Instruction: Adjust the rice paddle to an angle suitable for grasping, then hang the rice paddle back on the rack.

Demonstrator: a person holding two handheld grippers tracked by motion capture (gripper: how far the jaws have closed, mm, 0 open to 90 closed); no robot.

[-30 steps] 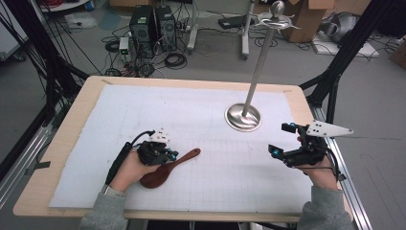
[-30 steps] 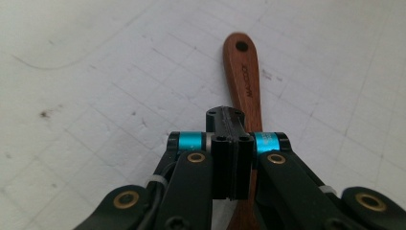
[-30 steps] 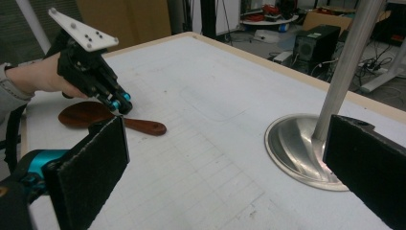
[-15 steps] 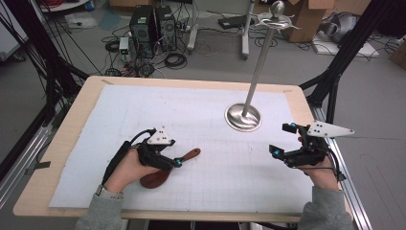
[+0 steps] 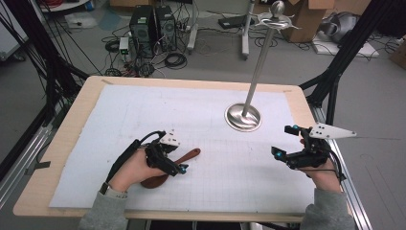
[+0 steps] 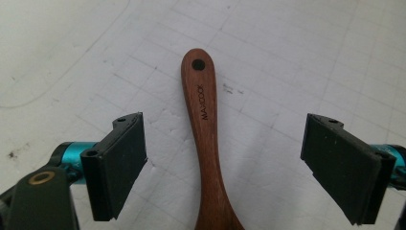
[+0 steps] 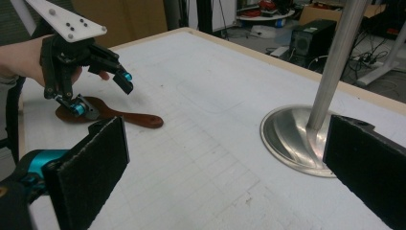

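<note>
Setting: a pale wooden worktop (image 5: 67, 124) covered by a white gridded sheet (image 5: 191, 115), seen from above the person's side, with computers and cables on the floor behind.

Wooden spoon: a dark reddish-brown wooden spoon (image 5: 184, 157) lies flat on the sheet at the near left; its handle points toward the middle of the worktop, and its bowl sits under the left hand (image 5: 131, 170). In the left gripper view the handle (image 6: 203, 124) runs straight up the centre, printed lettering along it and a round hole near its tip.

Left gripper: the left gripper (image 5: 174, 165) hangs over the spoon with its jaws spread wide, one black pad (image 6: 117, 163) on each side of the handle, both clear of the wood. The right gripper view shows it tilted downward above the spoon (image 7: 110, 115).

Right gripper: the right gripper (image 5: 286, 143) is held above the near right part of the sheet, jaws wide apart and holding nothing, well apart from the spoon.

Metal stand: a polished stand with a round base (image 5: 243, 117) rests on the far right of the sheet, its pole (image 5: 258, 62) rising to a ball top. In the right gripper view the base (image 7: 287, 136) sits between that gripper's pads, farther off.
</note>
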